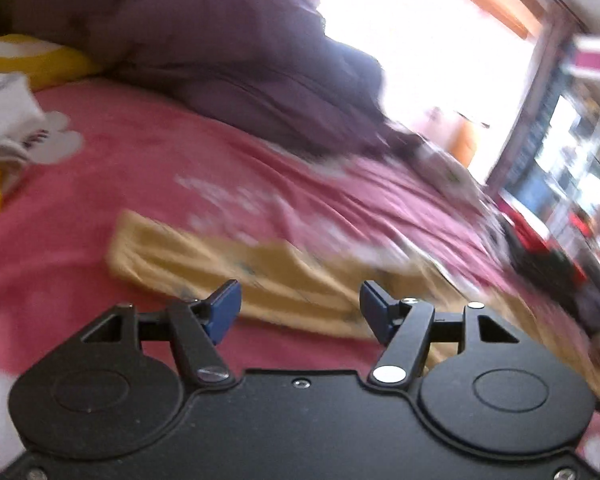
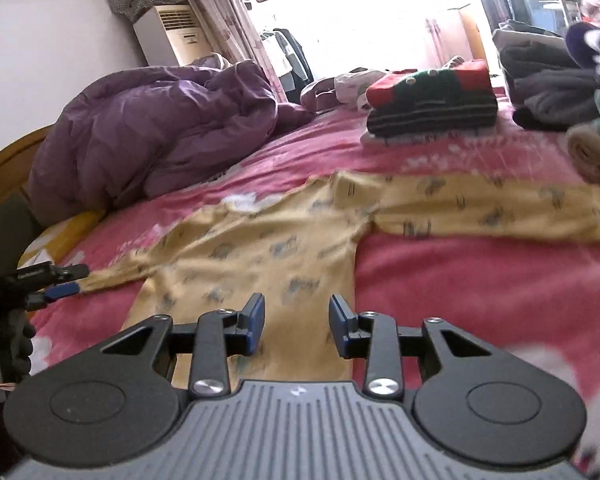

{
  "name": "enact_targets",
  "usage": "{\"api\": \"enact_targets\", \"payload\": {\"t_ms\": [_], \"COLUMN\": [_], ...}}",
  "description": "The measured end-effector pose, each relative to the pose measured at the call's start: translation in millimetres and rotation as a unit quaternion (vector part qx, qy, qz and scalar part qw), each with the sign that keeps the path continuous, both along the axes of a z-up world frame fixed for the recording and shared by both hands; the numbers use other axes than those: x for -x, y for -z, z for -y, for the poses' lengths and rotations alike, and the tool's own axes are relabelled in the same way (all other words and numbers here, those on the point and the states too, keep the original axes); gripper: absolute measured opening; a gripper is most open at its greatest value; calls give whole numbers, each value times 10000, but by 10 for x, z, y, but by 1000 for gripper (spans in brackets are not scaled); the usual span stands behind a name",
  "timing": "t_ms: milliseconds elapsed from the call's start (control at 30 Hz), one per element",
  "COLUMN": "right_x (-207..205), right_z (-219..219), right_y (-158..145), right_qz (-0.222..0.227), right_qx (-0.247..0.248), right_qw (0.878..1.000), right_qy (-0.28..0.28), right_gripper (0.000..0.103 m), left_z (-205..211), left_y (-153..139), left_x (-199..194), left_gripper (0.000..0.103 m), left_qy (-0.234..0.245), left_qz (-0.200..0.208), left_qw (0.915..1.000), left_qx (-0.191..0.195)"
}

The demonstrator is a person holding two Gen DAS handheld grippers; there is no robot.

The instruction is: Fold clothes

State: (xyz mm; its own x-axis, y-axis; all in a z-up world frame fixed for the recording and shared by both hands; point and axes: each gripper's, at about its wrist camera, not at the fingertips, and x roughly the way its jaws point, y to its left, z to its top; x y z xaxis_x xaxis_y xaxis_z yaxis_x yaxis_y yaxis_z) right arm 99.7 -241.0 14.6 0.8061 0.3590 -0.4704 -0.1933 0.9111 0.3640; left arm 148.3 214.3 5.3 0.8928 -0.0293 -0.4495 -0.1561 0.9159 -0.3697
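A yellow long-sleeved shirt [image 2: 260, 248] with small grey prints lies flat on the pink bedsheet [image 2: 460, 280], one sleeve [image 2: 492, 212] stretched out to the right. My right gripper [image 2: 298, 312] hovers open over the shirt's lower body, nothing between its blue pads. The left wrist view is motion-blurred. In it my left gripper [image 1: 300, 306] stands open just above the other yellow sleeve [image 1: 220, 264]. From the right wrist view, the left gripper [image 2: 68, 280] sits at the left sleeve's cuff end, and I cannot tell whether it touches the cloth.
A crumpled purple duvet [image 2: 152, 132] fills the back left of the bed. Folded stacks stand at the far right: a red-green knit pile [image 2: 432, 100] and dark grey clothes [image 2: 548, 80]. A white air conditioner [image 2: 172, 36] and wooden headboard [image 2: 8, 164] lie behind.
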Motion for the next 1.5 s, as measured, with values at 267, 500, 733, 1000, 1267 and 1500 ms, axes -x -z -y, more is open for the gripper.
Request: {"api": "enact_targets", "payload": {"t_ms": [267,500,733,1000,1267,1500], "right_x": [-1016,-1909,-2609,-2854,-2882,-2779], "right_z": [-345,-1078,-1604,-1734,-1690,-1606], "right_y": [-286,-282,-45,156,217,110], "right_qz": [-184,-260,-512,-667,-635,-274], "right_qx": [148,656,1052,984,517,431], "right_qw": [9985,9889,9790,9764,9807,9891], "right_qy": [-497,-1304,-1672,-1802,-1774,-1379], "right_gripper": [38,44,44,44,14,13], "left_z": [-726,-1153,-1424,-1442,-1217,-1200], "left_y": [97,282,328,349,342,353], "left_x": [-186,-231,-217,-253,-346,-162], "left_gripper": [65,65,64,59,4,3], "left_qy": [-1141,-1330,-1172,-802,-540,-636], "left_qz": [-137,-289,-171,-82,-255,-150], "left_qw": [9933,9875,9849,9873,9946,9962], "left_qx": [-85,798,1260,1370,845,576]}}
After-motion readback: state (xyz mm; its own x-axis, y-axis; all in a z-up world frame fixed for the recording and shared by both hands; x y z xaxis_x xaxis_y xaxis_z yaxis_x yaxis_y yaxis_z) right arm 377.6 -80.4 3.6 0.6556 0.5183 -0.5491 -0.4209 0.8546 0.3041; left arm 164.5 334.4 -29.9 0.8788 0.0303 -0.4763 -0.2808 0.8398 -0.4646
